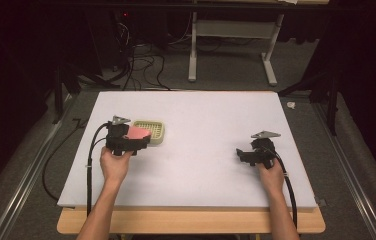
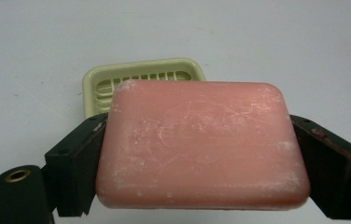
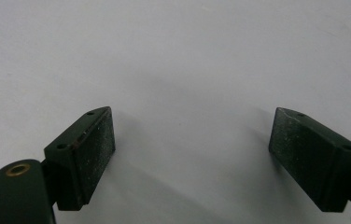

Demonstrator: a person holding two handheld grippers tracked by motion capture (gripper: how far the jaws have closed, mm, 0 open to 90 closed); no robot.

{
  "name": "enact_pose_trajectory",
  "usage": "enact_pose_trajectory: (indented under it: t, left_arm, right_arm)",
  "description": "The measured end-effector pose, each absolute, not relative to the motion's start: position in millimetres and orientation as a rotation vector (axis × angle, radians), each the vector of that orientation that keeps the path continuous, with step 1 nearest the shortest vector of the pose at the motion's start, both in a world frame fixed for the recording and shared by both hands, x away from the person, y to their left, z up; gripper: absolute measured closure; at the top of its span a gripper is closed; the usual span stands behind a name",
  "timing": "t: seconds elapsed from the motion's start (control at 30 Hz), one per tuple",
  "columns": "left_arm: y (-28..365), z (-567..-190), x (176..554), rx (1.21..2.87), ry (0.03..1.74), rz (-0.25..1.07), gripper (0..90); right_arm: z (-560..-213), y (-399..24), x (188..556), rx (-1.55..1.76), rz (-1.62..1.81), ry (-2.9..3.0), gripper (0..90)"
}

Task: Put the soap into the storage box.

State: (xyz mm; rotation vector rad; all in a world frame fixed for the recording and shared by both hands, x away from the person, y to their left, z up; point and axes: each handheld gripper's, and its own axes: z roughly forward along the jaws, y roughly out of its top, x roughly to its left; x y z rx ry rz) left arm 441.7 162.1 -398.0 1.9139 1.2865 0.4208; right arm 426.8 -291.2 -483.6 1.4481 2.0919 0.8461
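While the left claw (image 2: 201, 154) has its jaws clamped on the two short ends of the pink rectangular bar of soap (image 2: 201, 144), the bar sits in the air just short of the pale yellow-green slotted plastic soap dish (image 2: 100, 74), near edge overlapping it in the left gripper view. Risks as I read them: soap is slick and chalky, so grip on rounded ends may slide and the bar could pop out onto the white desk (image 1: 211, 125); a tilted release could catch the dish rim and leave the bar half out; the light dish could skid if nudged. Right claw (image 3: 192, 154) stands wide open, holding nothing, over bare desk well apart from the dish, so nothing braces it
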Motion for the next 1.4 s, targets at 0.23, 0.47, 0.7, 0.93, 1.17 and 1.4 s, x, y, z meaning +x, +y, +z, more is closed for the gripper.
enact_pose_trajectory:
  t: [0.23, 0.47, 0.7, 0.93, 1.17, 1.4]
  left_arm:
    - [160, -401, 451, 1.9, 1.299, 0.405, 13.9]
    - [155, -397, 461, 1.912, 1.295, 0.413, 13.9]
    - [150, -396, 467, 1.93, 1.299, 0.415, 13.9]
    - [146, -392, 474, 1.939, 1.294, 0.417, 13.9]
    - [142, -394, 482, 1.957, 1.303, 0.417, 13.9]
    - [141, -397, 489, 1.953, 1.318, 0.416, 13.9]
  right_arm:
    - [-484, -291, 427, 1.448, 0.846, 2.092, 15.2]
    - [-484, -291, 427, 1.448, 0.846, 2.091, 15.1]
    - [-484, -291, 427, 1.448, 0.846, 2.092, 15.2]
    - [-484, -291, 427, 1.448, 0.846, 2.092, 15.2]
    - [-484, -291, 427, 1.447, 0.847, 2.093, 15.3]
    - [-484, -291, 427, 1.447, 0.847, 2.093, 15.3]
